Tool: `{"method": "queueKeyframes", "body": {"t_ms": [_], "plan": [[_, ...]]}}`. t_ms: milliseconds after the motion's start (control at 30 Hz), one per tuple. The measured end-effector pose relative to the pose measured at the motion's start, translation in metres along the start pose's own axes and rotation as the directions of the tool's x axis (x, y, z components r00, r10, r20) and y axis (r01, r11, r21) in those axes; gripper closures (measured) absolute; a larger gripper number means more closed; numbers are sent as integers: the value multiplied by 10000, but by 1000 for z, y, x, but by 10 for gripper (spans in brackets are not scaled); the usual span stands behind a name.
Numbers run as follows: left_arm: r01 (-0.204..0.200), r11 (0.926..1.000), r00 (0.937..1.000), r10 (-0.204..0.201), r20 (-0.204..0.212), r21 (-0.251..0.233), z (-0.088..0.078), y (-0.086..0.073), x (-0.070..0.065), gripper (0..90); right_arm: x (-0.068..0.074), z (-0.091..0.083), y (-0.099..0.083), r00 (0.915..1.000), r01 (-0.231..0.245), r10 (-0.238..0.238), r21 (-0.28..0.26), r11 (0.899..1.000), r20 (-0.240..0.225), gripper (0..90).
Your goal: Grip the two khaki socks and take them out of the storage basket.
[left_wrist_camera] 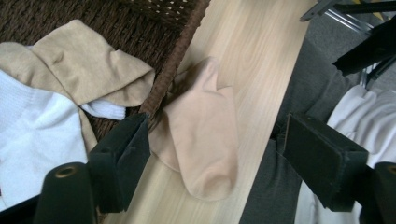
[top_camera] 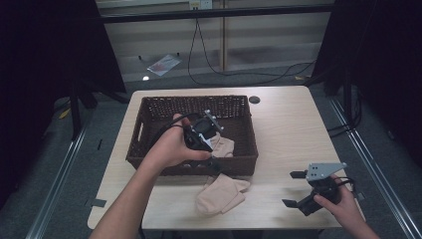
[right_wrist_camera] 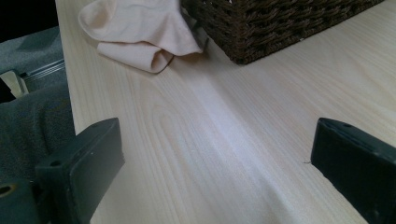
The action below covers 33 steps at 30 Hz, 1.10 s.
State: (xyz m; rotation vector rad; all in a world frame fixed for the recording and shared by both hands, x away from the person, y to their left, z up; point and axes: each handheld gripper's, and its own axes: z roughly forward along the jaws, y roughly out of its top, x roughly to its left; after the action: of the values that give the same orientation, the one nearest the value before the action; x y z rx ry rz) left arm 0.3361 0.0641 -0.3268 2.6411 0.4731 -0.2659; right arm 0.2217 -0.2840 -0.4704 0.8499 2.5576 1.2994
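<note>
Beige sock (top_camera: pixel 220 194) just outside the basket (top_camera: pixel 149 154), awaiting pickup by the spread, empty left claw (left_wrist_camera: pixel 215 154) above; right claw (top_camera: pixel 298 189) spread too, idle.

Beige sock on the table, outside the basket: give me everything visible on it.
The beige sock is plain, thin, soft-looking knit fabric, lying limp and loosely folded on the light wood table, near its front edge. One end runs up against the front wall of the dark wicker basket. The left tool hangs open above it, not touching. Nothing grips it.
</note>
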Motion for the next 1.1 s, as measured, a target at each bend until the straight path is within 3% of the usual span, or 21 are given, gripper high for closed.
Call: {"method": "queueKeyframes", "body": {"t_ms": [333, 1000, 1100], "plan": [[-130, 9994, 9998, 126, -149, -324, 10, -17, -1, 168, 0, 0, 0, 10000, 49, -49, 30, 10000, 2, 23], [-158, 9987, 9998, 152, -125, -492, 30, -43, -6, 133, 0, 1, 0, 10000, 46, -46, 35, 10000, -28, 23], [-330, 9980, 9994, 324, -117, -546, 35, -48, -6, 132, 0, 0, 0, 10000, 36, -36, 33, 10000, -2, 23]]}}
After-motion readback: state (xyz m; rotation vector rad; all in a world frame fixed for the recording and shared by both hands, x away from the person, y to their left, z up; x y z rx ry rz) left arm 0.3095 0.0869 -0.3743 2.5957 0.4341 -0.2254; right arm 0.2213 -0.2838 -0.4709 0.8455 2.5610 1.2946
